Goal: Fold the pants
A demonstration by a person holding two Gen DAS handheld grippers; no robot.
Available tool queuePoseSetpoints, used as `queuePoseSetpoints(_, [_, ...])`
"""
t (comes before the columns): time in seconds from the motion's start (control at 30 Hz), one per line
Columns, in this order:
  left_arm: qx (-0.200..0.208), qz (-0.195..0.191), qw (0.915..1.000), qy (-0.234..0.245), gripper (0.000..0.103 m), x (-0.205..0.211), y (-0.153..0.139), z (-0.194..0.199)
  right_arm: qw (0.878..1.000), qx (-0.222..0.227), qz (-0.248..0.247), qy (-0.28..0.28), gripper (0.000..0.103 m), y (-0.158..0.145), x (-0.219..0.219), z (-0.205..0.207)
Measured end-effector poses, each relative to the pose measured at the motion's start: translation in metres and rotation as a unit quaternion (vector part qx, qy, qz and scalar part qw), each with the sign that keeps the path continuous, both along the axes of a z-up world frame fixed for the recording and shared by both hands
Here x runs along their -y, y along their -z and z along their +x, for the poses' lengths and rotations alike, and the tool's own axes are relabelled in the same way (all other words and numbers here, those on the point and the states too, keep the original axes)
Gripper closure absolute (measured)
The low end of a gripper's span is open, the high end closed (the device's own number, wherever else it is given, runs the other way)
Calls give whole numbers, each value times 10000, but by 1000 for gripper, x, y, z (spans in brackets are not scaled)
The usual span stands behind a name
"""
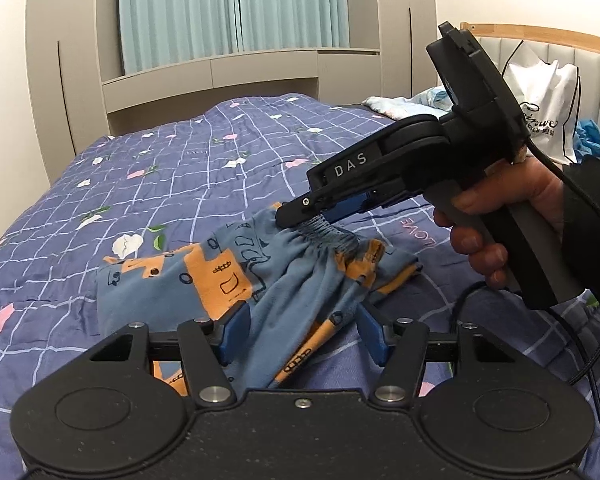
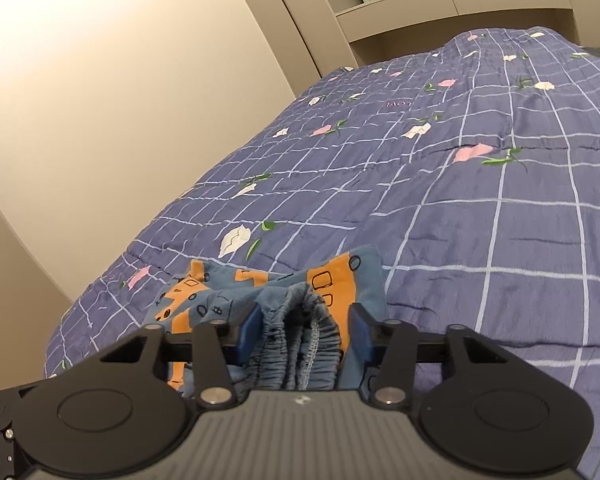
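Blue-and-orange printed pants (image 1: 220,276); purple white-checked, flower-dotted quilt (image 1: 204,160)

Teal curtains (image 1: 232,8) behind purple-quilted bed (image 1: 204,148)

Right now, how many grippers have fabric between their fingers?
2. Left gripper has a pants leg between its fingers; right gripper has the gathered waistband, lifted above the bedspread.

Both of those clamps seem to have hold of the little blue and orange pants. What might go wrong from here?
The right gripper pinches only the bunched elastic waistband of the blue and orange patterned pants; that thick, springy edge might slip free.

The left gripper has cloth passing between jaws that look fairly wide apart, so its hold may be loose.

The black cable hanging by the hand could snag on the purple checked floral quilt.
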State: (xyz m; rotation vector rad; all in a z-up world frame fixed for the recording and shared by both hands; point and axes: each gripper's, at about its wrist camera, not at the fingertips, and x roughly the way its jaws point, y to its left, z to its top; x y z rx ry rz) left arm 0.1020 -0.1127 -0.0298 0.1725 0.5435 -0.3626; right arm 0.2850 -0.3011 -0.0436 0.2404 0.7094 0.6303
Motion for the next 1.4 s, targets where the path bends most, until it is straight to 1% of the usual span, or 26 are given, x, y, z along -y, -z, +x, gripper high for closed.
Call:
queuePoseSetpoints(0.07, [-13, 14, 10000, -24, 47, 0, 0, 1, 10000, 4, -16, 39, 63, 1, -1, -1])
queuePoseSetpoints(0.13, [-43, 21, 10000, -60, 61, -1, 0, 2, 10000, 10, -7, 66, 69, 1, -1, -3])
queuePoseSetpoints(0.17, [-68, -2, 10000, -54, 66, -3, 0, 3, 10000, 12, 14, 83, 71, 1, 0, -4])
queuePoseSetpoints(0.2, [-97, -43, 9999, -33, 74, -4, 0, 4, 10000, 16, 36, 91, 78, 1, 0, -5])
queuePoseSetpoints(0.23, [-106, -68, 9999, -20, 79, -4, 0, 4, 9999, 30, 54, 94, 82, 1, 1, -6])
queuePoseSetpoints(0.27, [-88, -69, 9999, -10, 81, -4, 0, 3, 9999, 52, 52, 101, 83, 0, 0, -7])
queuePoseSetpoints(0.3, [-79, -72, 9999, 11, 88, -3, -1, 2, 9999, 74, 40, 106, 86, 0, -1, -8])
queuePoseSetpoints(0.33, [-80, -86, 9999, 38, 93, -3, -1, 2, 9999, 102, 32, 117, 89, -1, -1, -9])
queuePoseSetpoints(0.4, [-61, -104, 9999, 60, 97, -3, -2, 2, 9998, 142, 55, 146, 90, -3, -1, -11])
queuePoseSetpoints(0.5, [-36, -165, 9998, 65, 101, -3, -5, 0, 9996, 208, 84, 197, 92, -7, 0, -13])
queuePoseSetpoints(0.6, [9, -205, 9998, 83, 101, -4, -9, 0, 9991, 344, 42, 243, 92, -14, 1, -18])
queuePoseSetpoints(0.77, [152, -193, 9994, 253, 101, 3, -16, -2, 9978, 548, -27, 373, 93, -28, 6, -26])
queuePoseSetpoints(0.83, [101, -190, 9993, 312, 101, 5, -14, 0, 9976, 554, -35, 420, 93, -31, 9, -27])
queuePoseSetpoints(0.9, [-64, -201, 9993, 314, 101, 6, -8, 5, 9976, 530, -129, 437, 93, -30, 9, -27])
queuePoseSetpoints(0.97, [-200, -278, 9990, 286, 99, 5, -4, 7, 9976, 425, -282, 463, 93, -23, 6, -25])
queuePoseSetpoints(1.0, [-241, -330, 9988, 270, 97, 3, -3, 8, 9976, 386, -314, 479, 92, -19, 5, -25])
queuePoseSetpoints(1.03, [-253, -385, 9986, 254, 90, 0, -3, 8, 9976, 358, -327, 499, 92, -15, 5, -24])
queuePoseSetpoints(1.07, [-240, -422, 9986, 232, 86, -2, -3, 7, 9975, 337, -322, 533, 92, -12, 5, -24])
queuePoseSetpoints(1.13, [-209, -486, 9985, 161, 70, -6, -6, 7, 9974, 304, -266, 596, 91, -9, 8, -24])
queuePoseSetpoints(1.17, [-203, -547, 9982, 120, 66, -9, -7, 7, 9973, 301, -248, 629, 90, -9, 9, -24])
queuePoseSetpoints(1.2, [-203, -652, 9976, 59, 57, -13, -9, 7, 9969, 319, -258, 664, 85, -10, 9, -25])
queuePoseSetpoints(1.23, [-214, -741, 9970, -19, 47, -17, -12, 9, 9965, 359, -303, 696, 78, -10, 9, -26])
queuePoseSetpoints(1.27, [-230, -831, 9962, -130, 43, -22, -14, 10, 9959, 403, -360, 723, 75, -11, 8, -28])
queuePoseSetpoints(1.33, [-262, -1068, 9930, -439, 29, -35, -16, 12, 9946, 494, -456, 786, 69, -14, 9, -31])
queuePoseSetpoints(1.37, [-284, -1191, 9906, -609, 26, -42, -17, 13, 9941, 524, -477, 823, 65, -15, 10, -33])
queuePoseSetpoints(1.4, [-309, -1307, 9876, -808, 20, -50, -18, 14, 9934, 553, -494, 876, 54, -16, 11, -35])
